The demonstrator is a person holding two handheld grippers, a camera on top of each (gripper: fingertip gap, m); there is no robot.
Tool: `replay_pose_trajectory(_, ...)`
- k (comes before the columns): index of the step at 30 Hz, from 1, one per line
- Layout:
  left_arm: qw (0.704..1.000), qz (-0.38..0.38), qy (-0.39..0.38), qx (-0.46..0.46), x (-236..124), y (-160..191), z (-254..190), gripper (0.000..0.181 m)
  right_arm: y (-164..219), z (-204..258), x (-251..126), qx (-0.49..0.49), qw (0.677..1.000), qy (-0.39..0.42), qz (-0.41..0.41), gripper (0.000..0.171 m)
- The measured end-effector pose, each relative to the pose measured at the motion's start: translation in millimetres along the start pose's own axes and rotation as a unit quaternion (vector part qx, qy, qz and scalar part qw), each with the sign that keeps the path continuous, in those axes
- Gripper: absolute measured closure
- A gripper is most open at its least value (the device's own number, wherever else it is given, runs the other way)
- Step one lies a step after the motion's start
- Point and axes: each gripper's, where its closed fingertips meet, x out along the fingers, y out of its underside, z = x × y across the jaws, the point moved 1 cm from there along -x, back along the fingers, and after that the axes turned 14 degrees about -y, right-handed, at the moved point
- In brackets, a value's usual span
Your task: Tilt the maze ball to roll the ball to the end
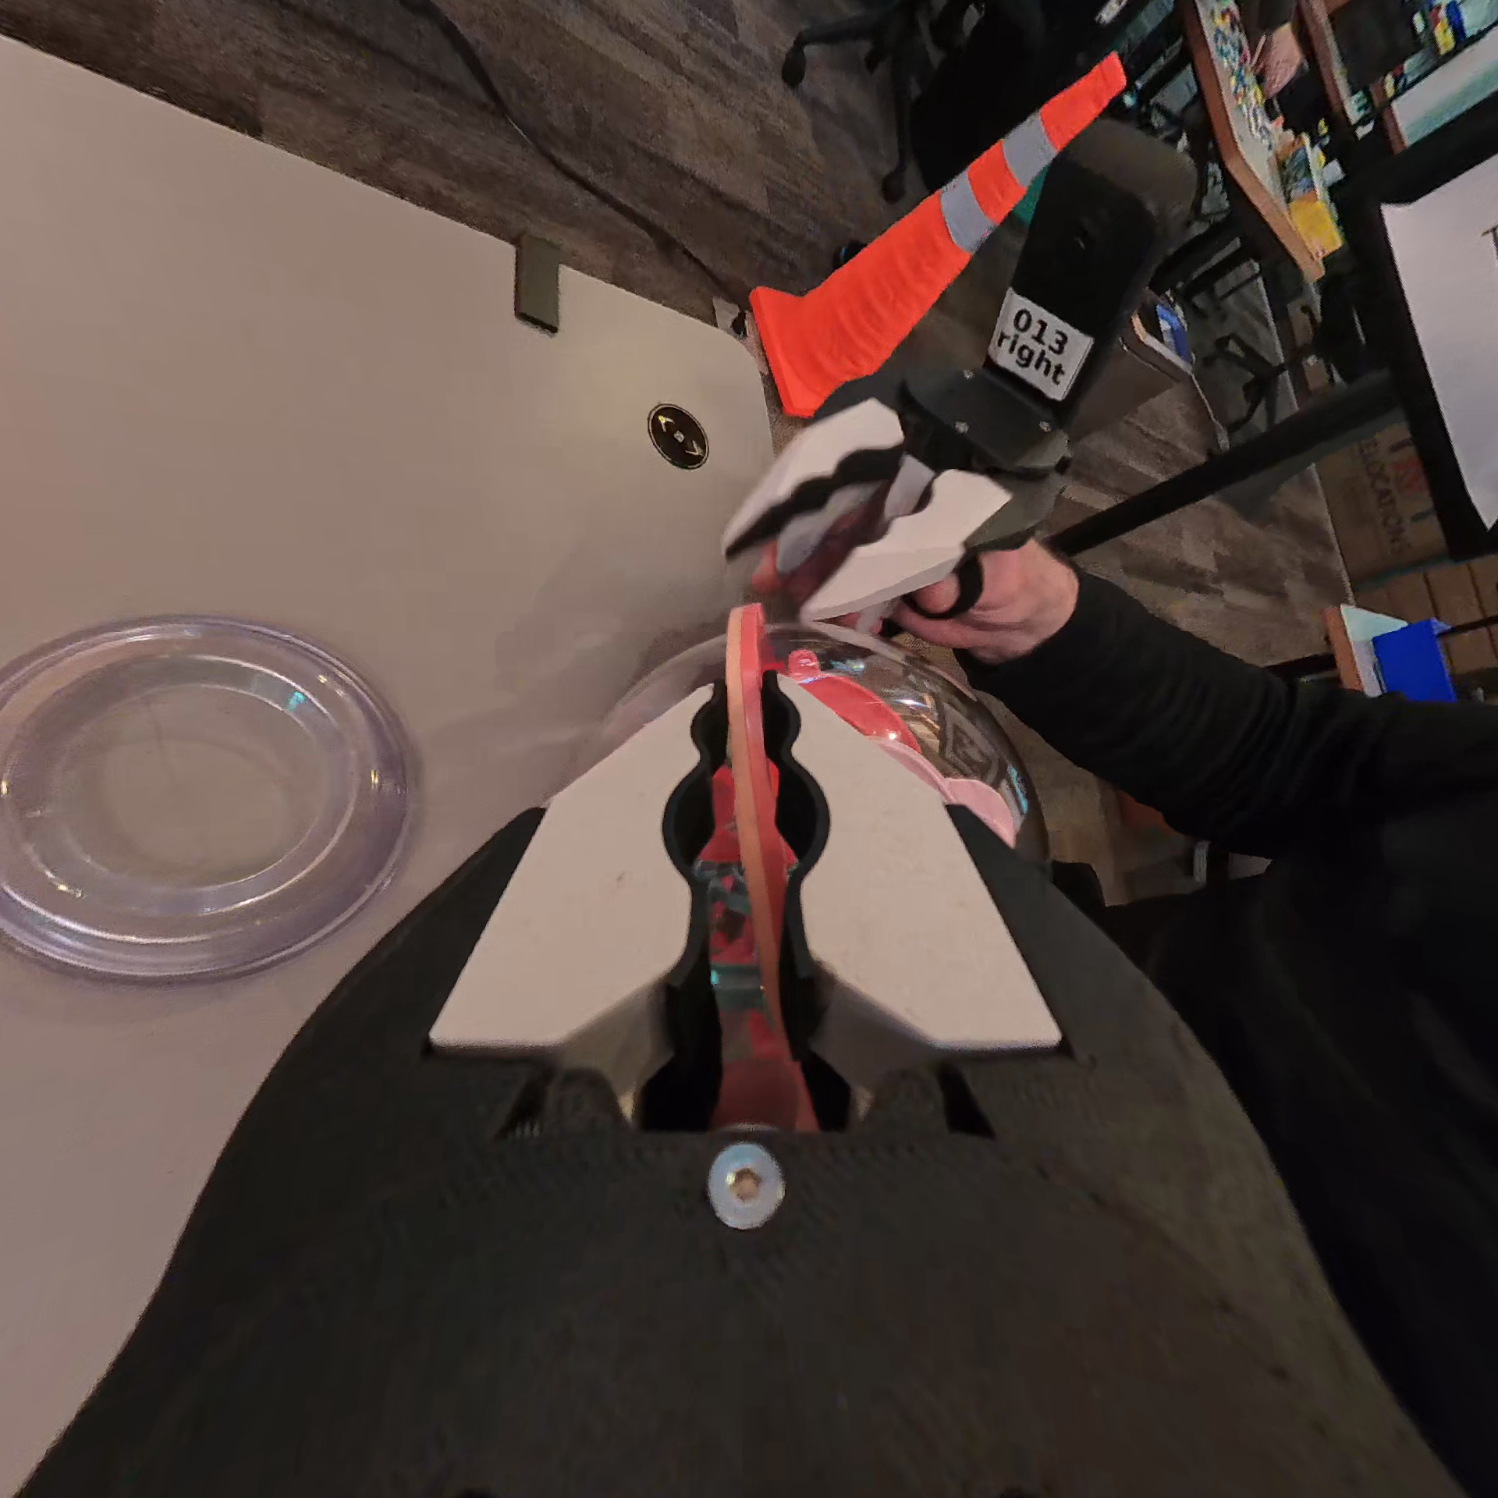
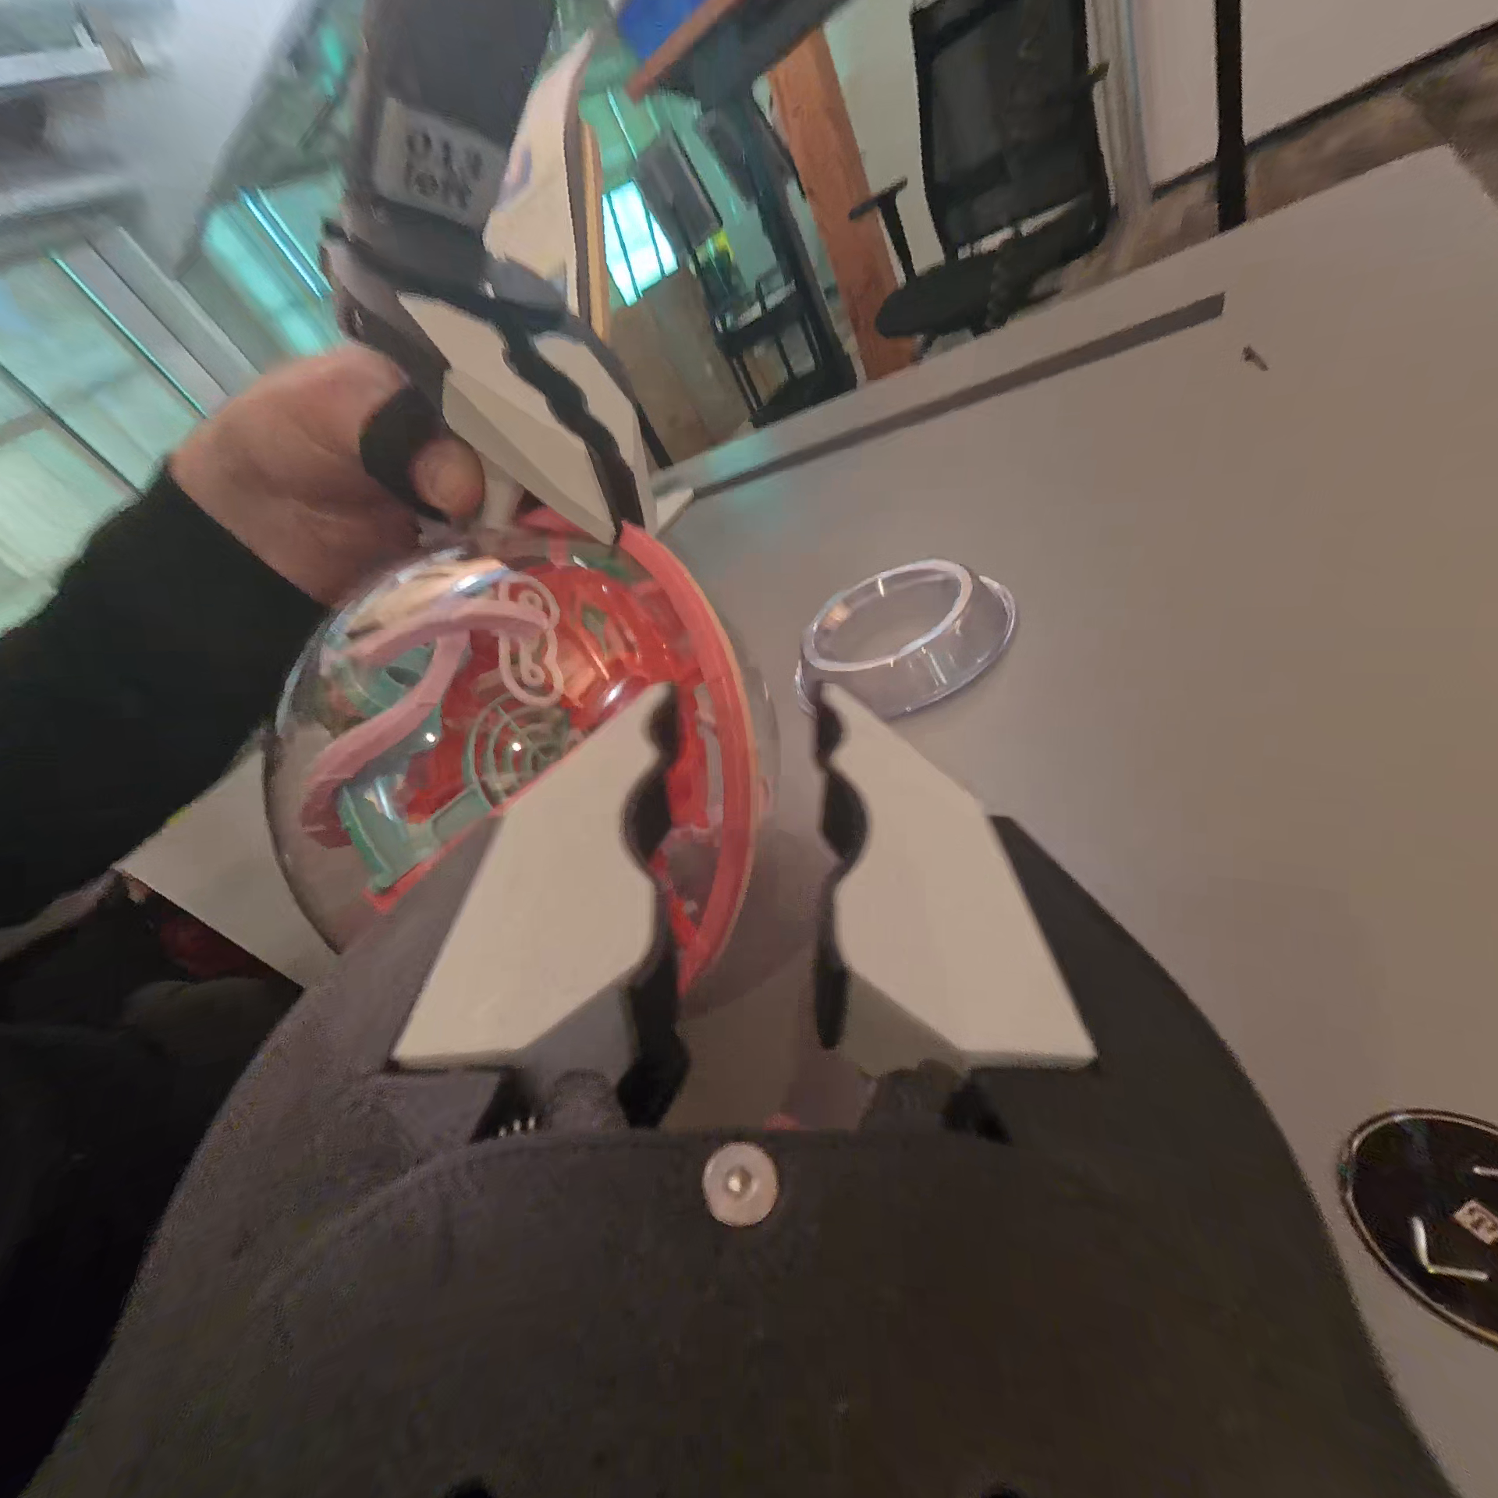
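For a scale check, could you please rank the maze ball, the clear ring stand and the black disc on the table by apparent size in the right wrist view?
1. maze ball
2. clear ring stand
3. black disc: cut off by the frame edge and nearer the camera, so its place is unsure.

Small ball inside the maze ball (image 2: 519,729): not made out in either view. In the left wrist view most of the sphere is hidden behind the left gripper (image 1: 742,689) fingers; only the red rim and a sliver of dome are seen. Right wrist view: lower sphere covered by the right gripper (image 2: 746,697); contact with the rim cannot be judged. Round black table insert (image 2: 1427,1208) cut off at the right edge. Background smeared by blur.
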Motion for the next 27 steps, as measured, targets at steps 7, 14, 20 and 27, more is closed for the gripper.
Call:
replay_pose_trajectory(7,1.0,0.012,-0.014,0.005,5,-3,2,0.176,18,32,-1,-0.052,0.995,-0.043,0.075,0.042)
replay_pose_trajectory(14,0.999,0.038,-0.033,0.011,18,-13,-4,0.175,56,40,26,-0.173,0.966,0.03,0.19,0.015)
replay_pose_trajectory(20,0.996,0.069,-0.051,0.002,24,-16,1,0.176,56,37,26,-0.134,0.98,0.014,0.15,0.015)
replay_pose_trajectory(27,0.991,0.116,-0.062,-0.006,34,-17,1,0.176,58,38,25,-0.096,0.989,0.002,0.111,0.015)
